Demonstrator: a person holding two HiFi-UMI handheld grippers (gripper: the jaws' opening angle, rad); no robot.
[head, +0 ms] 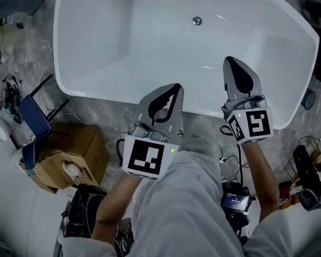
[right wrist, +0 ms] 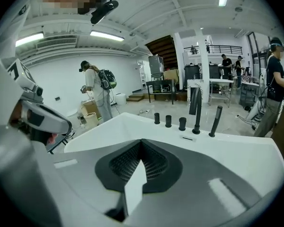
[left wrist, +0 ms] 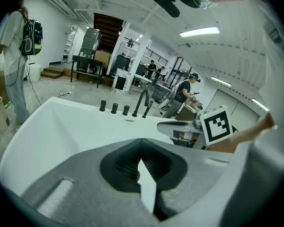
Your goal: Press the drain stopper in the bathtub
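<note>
The white bathtub (head: 101, 42) fills the top of the head view. Its small round chrome drain stopper (head: 197, 21) lies on the tub floor near the far side. My left gripper (head: 175, 89) hangs over the tub's near rim, shut and holding nothing. My right gripper (head: 231, 62) reaches a little farther over the basin, also shut and bare; the stopper lies beyond it and slightly to its left. In the left gripper view the jaws (left wrist: 141, 151) meet at their tips, as they do in the right gripper view (right wrist: 142, 146). Neither gripper view shows the stopper.
Black faucet fittings (right wrist: 197, 111) stand along the tub's far rim (left wrist: 142, 104). A cardboard box (head: 75, 151) and a blue object (head: 32, 121) sit on the floor at left. Cables and dark gear (head: 309, 176) lie at right. A person with a backpack (right wrist: 97, 90) stands beyond the tub.
</note>
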